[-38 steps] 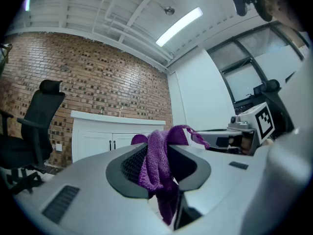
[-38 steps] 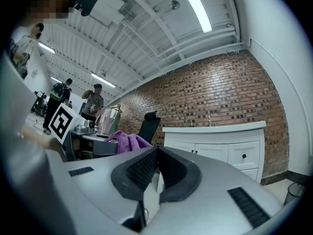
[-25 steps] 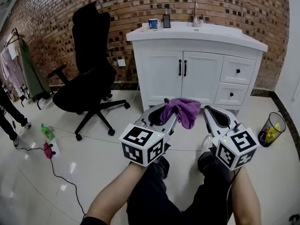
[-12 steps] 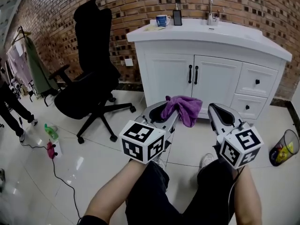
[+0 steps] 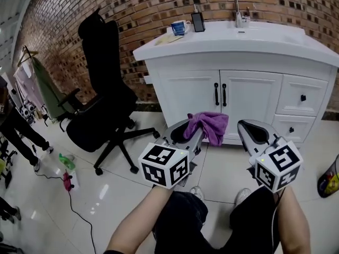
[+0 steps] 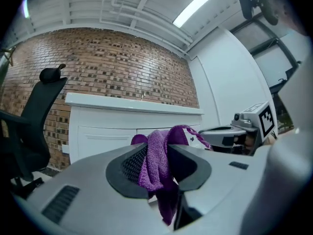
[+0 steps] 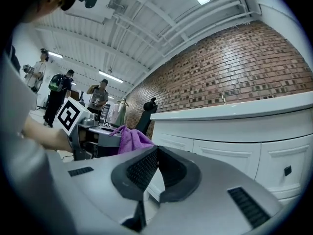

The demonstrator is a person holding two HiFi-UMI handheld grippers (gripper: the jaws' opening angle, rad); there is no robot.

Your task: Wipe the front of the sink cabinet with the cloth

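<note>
A white sink cabinet (image 5: 249, 97) with two doors and drawers stands against the brick wall ahead. My left gripper (image 5: 195, 127) is shut on a purple cloth (image 5: 210, 125), which bunches out of the jaw tips and hangs down; in the left gripper view the cloth (image 6: 157, 165) fills the gap between the jaws. My right gripper (image 5: 253, 128) is held beside it, a little short of the cabinet front, jaws shut with nothing in them (image 7: 154, 156). The cabinet (image 7: 230, 146) also shows in the right gripper view, and the cloth (image 7: 128, 138) at the left.
A black office chair (image 5: 103, 99) stands left of the cabinet. A mug (image 5: 179, 27), a dark bottle (image 5: 198, 21) and a faucet (image 5: 239, 15) sit on the countertop. A waste bin (image 5: 329, 179) is at the right edge. A cable and small items (image 5: 66, 168) lie on the floor at left.
The cabinet has come nearer and larger in the head view as I moved toward it. Both grippers keep their hold and spacing; the cloth stays in the left one.
</note>
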